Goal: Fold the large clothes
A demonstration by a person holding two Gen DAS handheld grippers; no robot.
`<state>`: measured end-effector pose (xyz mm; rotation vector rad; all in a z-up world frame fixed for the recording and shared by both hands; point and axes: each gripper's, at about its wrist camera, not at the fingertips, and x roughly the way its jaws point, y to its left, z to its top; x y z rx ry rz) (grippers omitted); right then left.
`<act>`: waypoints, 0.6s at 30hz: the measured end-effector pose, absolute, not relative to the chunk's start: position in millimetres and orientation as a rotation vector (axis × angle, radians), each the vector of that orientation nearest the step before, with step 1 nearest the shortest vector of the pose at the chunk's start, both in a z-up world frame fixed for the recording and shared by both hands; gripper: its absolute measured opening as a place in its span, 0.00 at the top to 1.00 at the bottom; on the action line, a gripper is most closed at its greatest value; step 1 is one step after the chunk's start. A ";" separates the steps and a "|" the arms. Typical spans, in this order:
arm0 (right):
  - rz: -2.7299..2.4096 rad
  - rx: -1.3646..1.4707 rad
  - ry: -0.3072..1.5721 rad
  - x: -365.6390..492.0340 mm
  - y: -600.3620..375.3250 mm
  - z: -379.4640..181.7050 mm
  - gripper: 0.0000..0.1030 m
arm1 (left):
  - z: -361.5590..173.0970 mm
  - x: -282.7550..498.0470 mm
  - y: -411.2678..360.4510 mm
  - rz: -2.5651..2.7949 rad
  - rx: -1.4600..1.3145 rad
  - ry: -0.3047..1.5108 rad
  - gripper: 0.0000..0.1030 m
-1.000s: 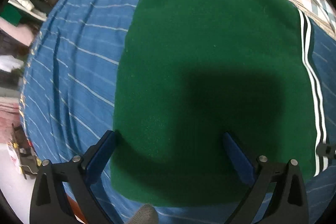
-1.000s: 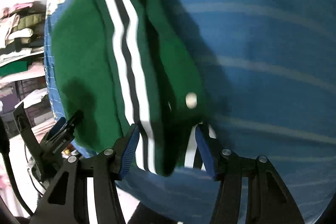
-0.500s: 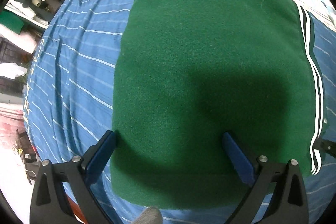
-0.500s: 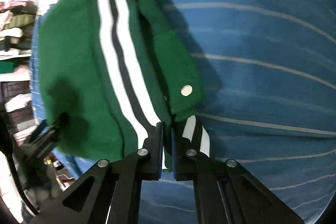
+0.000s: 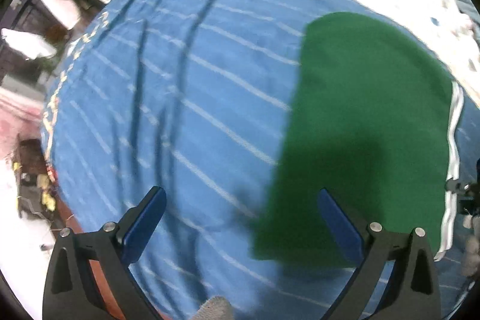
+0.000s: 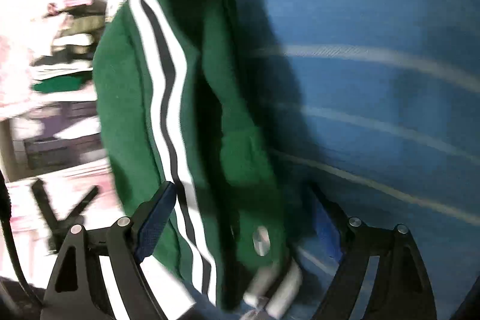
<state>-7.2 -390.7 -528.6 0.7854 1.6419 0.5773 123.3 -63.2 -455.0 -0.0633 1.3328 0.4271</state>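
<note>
- the folded green jacket (image 5: 366, 122) was laid on the blue striped sheet (image 5: 180, 98), right of the spread, empty left gripper (image 5: 240, 218).
- the right gripper (image 6: 243, 218) had just been opened wide; the striped hem (image 6: 168, 98) between its jaws could be snagged, and the fold undone.

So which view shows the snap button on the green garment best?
The right wrist view: the snap sits near the bottom edge of the green garment, on the flap beside the black and white stripes, though blurred. The left wrist view shows only the garment's plain green back and one white edge stripe, no snap.
</note>
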 end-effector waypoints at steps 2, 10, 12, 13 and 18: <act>0.655 0.848 1.627 -1.6 -385.0 -539.9 0.13 | -455.1 118.6 -49.3 0.456 -0.053 1.330 0.00; 0.596 0.856 1.623 -1.3 -371.2 -530.9 0.59 | -467.4 115.0 2.9 0.435 -0.154 1.344 0.00; 0.554 0.961 1.612 -17.8 -391.0 -519.6 0.62 | -465.4 120.3 8.7 0.382 -0.178 1.326 0.00; 0.538 1.005 1.615 -25.3 -390.9 -517.9 0.62 | -465.3 126.3 10.6 0.348 -0.183 1.319 0.00; 0.495 1.092 1.642 -63.9 -403.0 -517.2 0.55 | -489.2 171.4 8.3 0.044 -0.299 1.359 0.00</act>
